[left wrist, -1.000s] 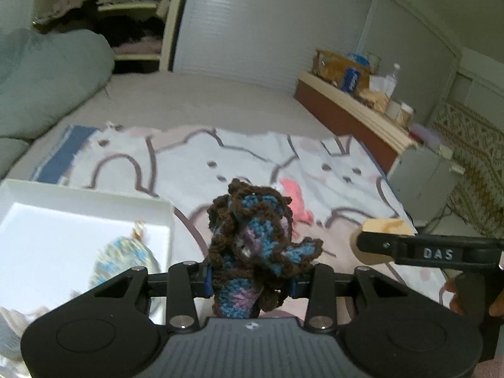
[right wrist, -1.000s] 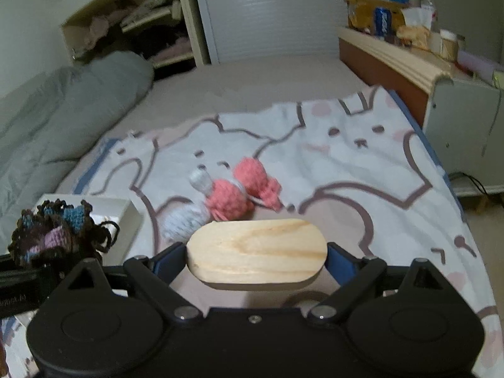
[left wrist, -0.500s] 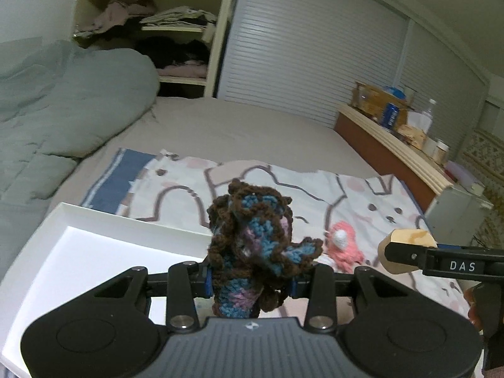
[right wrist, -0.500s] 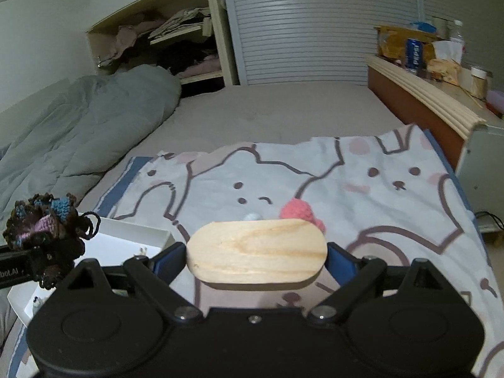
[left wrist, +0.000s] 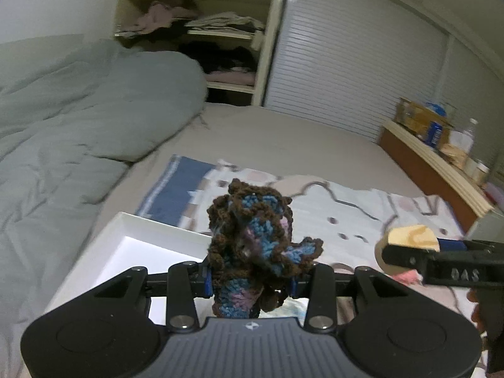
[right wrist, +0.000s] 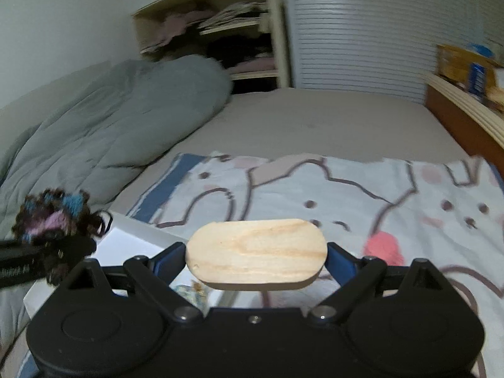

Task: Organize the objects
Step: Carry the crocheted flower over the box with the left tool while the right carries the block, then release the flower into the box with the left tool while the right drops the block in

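Note:
My left gripper [left wrist: 250, 278] is shut on a brown, blue and pink crocheted piece [left wrist: 255, 245], held above the near edge of a white box [left wrist: 148, 230]. The same crocheted piece [right wrist: 55, 220] shows at the left of the right wrist view. My right gripper [right wrist: 255, 256] is shut on an oval wooden piece [right wrist: 255, 250], its two ends clamped between the blue pads. That wooden piece [left wrist: 409, 239] and the right gripper [left wrist: 409, 256] appear at the right of the left wrist view. A pink crocheted item [right wrist: 382, 247] lies on the blanket.
A cartoon-print blanket [right wrist: 346, 195] covers the bed in front of me. A grey duvet [left wrist: 78, 126] is heaped on the left. Open shelves with clothes [left wrist: 214, 47] stand behind it. A wooden ledge [left wrist: 441, 163] with boxes and bottles runs along the right. A pale crocheted item [right wrist: 189, 293] lies in the box.
Both grippers have swung to the left and tipped upward, each still holding its object. The duvet and shelves have come into view, and the pink crocheted item has slid to the right.

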Motion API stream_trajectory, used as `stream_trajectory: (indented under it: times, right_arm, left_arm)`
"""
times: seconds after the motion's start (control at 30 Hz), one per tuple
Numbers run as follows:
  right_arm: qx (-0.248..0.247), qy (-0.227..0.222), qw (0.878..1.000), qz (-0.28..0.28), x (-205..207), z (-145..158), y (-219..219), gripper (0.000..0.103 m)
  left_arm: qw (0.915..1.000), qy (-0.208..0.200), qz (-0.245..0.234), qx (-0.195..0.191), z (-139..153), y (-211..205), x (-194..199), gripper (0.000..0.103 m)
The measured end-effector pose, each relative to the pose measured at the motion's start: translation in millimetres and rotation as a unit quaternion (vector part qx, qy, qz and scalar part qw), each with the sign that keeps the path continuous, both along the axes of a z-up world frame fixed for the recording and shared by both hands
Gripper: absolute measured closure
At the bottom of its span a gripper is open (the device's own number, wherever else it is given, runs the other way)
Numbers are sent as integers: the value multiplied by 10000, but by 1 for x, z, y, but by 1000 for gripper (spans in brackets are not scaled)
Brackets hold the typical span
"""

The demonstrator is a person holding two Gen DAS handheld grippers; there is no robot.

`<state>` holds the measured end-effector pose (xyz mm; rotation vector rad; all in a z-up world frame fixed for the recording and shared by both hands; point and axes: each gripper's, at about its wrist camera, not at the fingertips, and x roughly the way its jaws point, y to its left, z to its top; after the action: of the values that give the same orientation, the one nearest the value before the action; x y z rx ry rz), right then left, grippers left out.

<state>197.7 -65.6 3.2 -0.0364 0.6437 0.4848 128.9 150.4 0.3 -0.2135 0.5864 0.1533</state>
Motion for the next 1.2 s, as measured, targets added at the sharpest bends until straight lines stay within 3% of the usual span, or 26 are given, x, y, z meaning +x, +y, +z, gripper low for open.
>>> stream_trajectory:
  times: [0.23,0.4,0.67,0.8,0.9,1.07,1.2]
  right_arm:
    - [-259,-27,9957,893,5,-13,52,9]
    - [-622,-118,9828,1733,1,-33,97,9]
    - [-1230,-184,9415,3132,-13,-67,160,9]
    - [-1392,-26,9288,3433,-12,-83,177,9]
    - [-1455,63,9195,3652,-12,-90,182,9]
    - [-1716,208,8908,4203,-23,-98,178,9]
    - [-1752,414,8727,4538,-37,-101,170,9]
  left_arm:
    - [9989,142,396,-192,-8,44,0,62]
    - [9978,305,548,-231,-18,64,2,62]
    - [9957,596,625,-337,-38,81,8,62]
    - [9946,837,507,-334,-54,85,11,62]
    - [9924,1057,434,-451,-67,91,12,62]
    - [9887,1393,351,-426,-81,93,15,62]
    - [9834,1806,48,-158,-98,81,13,61]
